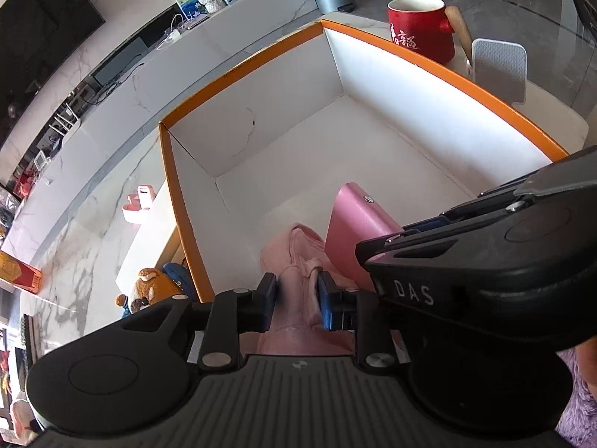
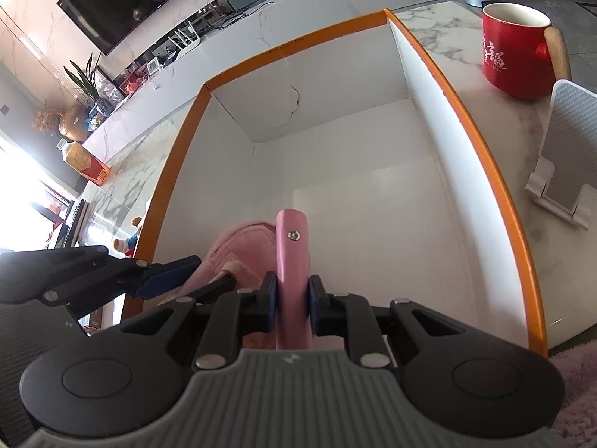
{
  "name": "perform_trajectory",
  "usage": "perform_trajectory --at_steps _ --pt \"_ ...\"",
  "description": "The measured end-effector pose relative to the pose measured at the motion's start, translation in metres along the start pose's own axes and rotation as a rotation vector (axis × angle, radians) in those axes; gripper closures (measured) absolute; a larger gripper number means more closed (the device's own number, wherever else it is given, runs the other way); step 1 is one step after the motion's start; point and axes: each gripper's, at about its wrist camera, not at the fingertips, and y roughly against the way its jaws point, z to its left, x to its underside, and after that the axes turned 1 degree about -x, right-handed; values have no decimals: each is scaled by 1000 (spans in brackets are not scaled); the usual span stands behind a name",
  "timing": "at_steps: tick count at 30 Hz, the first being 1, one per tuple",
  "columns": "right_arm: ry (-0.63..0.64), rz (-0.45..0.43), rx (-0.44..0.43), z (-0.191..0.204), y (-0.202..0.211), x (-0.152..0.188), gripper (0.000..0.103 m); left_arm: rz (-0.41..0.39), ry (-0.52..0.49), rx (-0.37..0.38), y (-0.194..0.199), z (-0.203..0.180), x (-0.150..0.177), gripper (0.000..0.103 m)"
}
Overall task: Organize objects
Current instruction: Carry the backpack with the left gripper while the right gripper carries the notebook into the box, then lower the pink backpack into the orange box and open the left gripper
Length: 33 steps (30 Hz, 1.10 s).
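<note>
1. A pink wallet with a silver snap stud stands on edge, low inside an orange-rimmed white box, near the box's front end.
2. The right tool points steeply down into the box, its blue-padded jaws pressed narrowly on both flat faces of the wallet.
3. Just beside the wallet, on its left, a soft pink cloth item sits bunched in the same part of the box; what kind of item it is cannot be told.
4. The left tool also angles down into the box, its jaws a little apart with the pink cloth between them; in the left wrist view the pads stand close beside the folds, and a firm pinch cannot be confirmed.
5. The two tools sit side by side, the right one's black body crossing the right part of the left wrist view.
6. The rest of the box's white floor is bare, with a dark crack line on its far inner wall.
7. The box rests on a marble-patterned desk.
8. A red mug with a wooden handle and white lettering stands on the desk beyond the box's right wall.
9. A white phone stand stands near the mug, closer to the camera.
</note>
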Motion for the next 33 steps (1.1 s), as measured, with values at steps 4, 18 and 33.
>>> perform_trajectory --at_steps 4,18,33 --pt "0 5 -2 2 -2 -1 85 -22 47 61 9 15 6 52" --pt "43 7 33 13 -2 0 85 -207 324 228 59 84 32 37" --pt "129 53 70 36 -18 1 85 -117 496 361 24 110 51 73"
